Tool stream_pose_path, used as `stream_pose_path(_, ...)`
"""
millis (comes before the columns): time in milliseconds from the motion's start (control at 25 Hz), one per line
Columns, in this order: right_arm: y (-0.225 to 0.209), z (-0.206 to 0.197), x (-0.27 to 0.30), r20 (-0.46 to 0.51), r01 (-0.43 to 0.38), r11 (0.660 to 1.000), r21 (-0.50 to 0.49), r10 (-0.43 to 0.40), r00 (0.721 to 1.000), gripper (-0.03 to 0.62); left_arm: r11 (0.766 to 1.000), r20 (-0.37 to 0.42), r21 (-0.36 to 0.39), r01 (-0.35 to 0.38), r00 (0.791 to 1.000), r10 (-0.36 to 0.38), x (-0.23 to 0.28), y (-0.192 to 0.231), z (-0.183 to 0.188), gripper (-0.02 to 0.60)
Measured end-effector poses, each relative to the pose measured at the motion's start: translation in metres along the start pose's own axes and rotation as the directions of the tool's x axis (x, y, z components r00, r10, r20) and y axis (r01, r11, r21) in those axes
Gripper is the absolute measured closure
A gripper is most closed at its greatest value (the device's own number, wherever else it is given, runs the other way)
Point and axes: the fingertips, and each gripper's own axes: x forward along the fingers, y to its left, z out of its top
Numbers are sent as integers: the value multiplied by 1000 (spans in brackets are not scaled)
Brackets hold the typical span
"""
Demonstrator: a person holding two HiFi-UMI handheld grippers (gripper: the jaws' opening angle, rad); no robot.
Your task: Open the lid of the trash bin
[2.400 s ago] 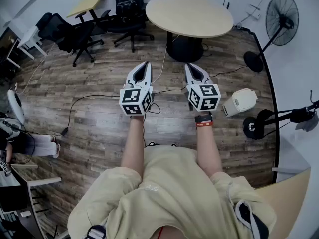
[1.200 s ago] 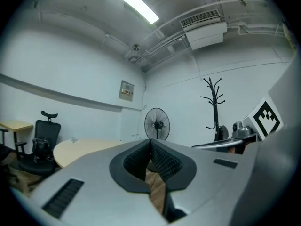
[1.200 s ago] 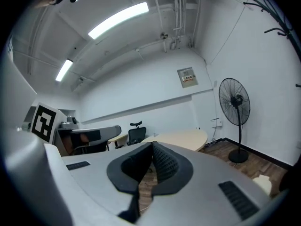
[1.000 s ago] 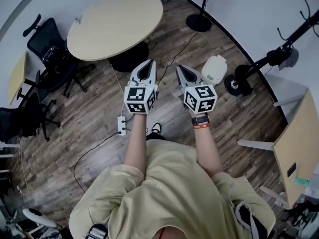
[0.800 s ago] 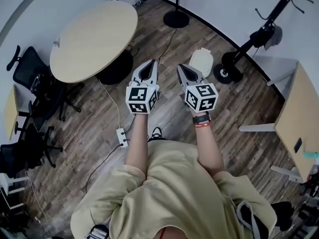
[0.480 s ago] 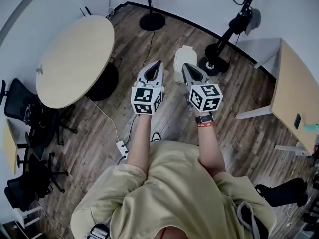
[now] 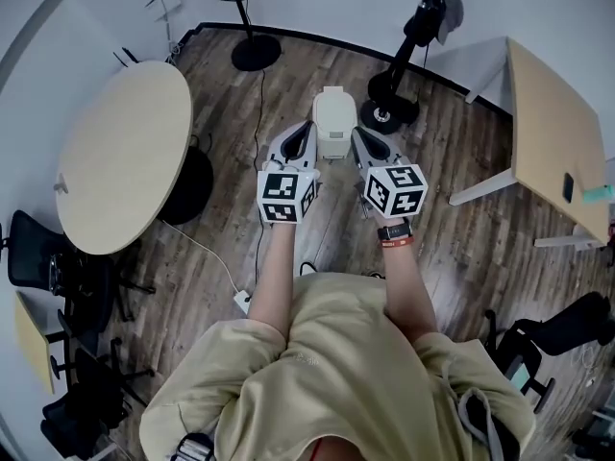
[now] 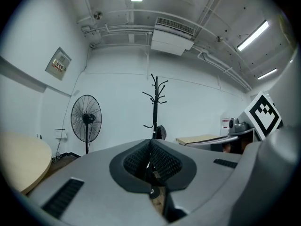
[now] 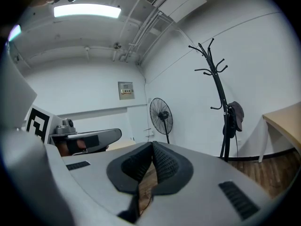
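The white trash bin [image 7: 333, 123] stands on the wood floor straight ahead in the head view, its lid down. My left gripper [image 7: 305, 126] is held in the air just left of it and my right gripper [image 7: 359, 133] just right of it, both high above the floor and touching nothing. Each has its jaws pressed together with nothing between them. In the left gripper view the left gripper [image 8: 150, 143] points at the far wall; the right gripper [image 9: 152, 145] does the same in the right gripper view. Neither gripper view shows the bin.
A coat stand [image 7: 389, 111] rises right behind the bin and a standing fan [image 7: 252, 52] to its left. A round table [image 7: 115, 157] fills the left side, a desk [image 7: 553, 123] the right. A power strip [image 7: 241, 301] with its cable lies near the person's feet.
The person has turned right, so the bin has swung from the far right of the head view to straight ahead, between the grippers. Both grippers have stayed shut, side by side.
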Motion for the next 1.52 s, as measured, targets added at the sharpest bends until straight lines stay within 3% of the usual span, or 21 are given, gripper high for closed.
stream_pose_path(400,11,-36,3,-18,106,993,49,-105,994,579,996,-28,6,91,995,-91,-11,18,-25,558)
stream_pose_path(680,48,-50,26,-41,90,996,22,-89,995,579,996,-53,-27,83,995,-85,-22,52,-45,558)
stream_pose_path(1040,30,-61,72,-79,93,995,36,-90,993,579,1000,-38,-7,-21,999,20,1,101,-56,558)
stream_pose_path(1240,-7,-70,108,-139,91,995,49,-84,987,579,1000,-95,25,2,995,1,37,107,-79,558)
stream_pose_path(1520,-49,-83,147,-210,106,990,88,-86,974,579,999,-123,-46,-10,992,4,88,121,-104,558)
